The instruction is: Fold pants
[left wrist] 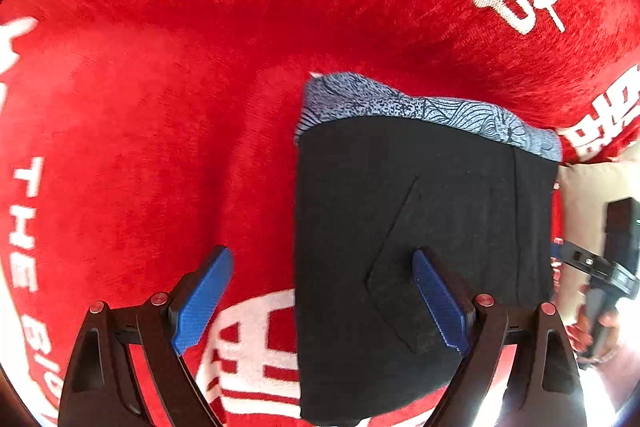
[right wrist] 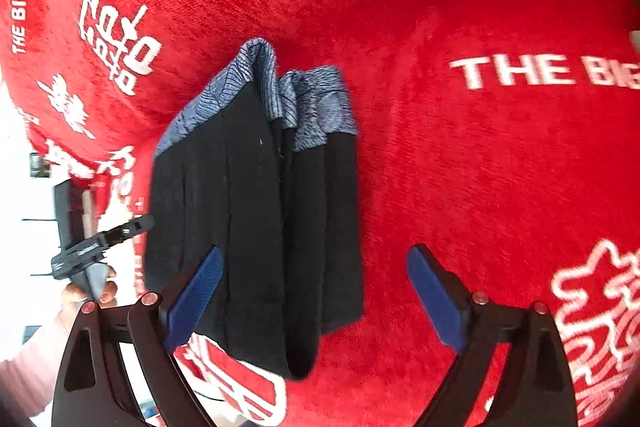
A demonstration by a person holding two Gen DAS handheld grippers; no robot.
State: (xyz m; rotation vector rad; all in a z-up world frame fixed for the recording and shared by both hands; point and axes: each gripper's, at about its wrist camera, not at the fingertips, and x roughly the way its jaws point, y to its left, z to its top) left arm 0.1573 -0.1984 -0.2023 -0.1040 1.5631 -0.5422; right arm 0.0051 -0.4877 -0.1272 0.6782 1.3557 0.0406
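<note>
Black pants (left wrist: 420,211) with a blue patterned waistband (left wrist: 400,103) lie folded into a compact rectangle on a red plush blanket (left wrist: 160,107). My left gripper (left wrist: 320,301) hovers over the fold's left edge, jaws wide open; one blue pad (left wrist: 438,303) is above the black cloth, the other (left wrist: 204,301) above the blanket. In the right wrist view the same pants (right wrist: 256,211) show stacked layers, waistband (right wrist: 316,111) at the top. My right gripper (right wrist: 316,301) stands open over the fold's right edge, not pressing on it.
The blanket (right wrist: 480,167) has white lettering and spreads widely to the far side. Its edge and a bright pale floor (right wrist: 16,227) lie at the left of the right wrist view. A hand (right wrist: 90,293) and a pink sleeve (right wrist: 28,367) hold the other tool there.
</note>
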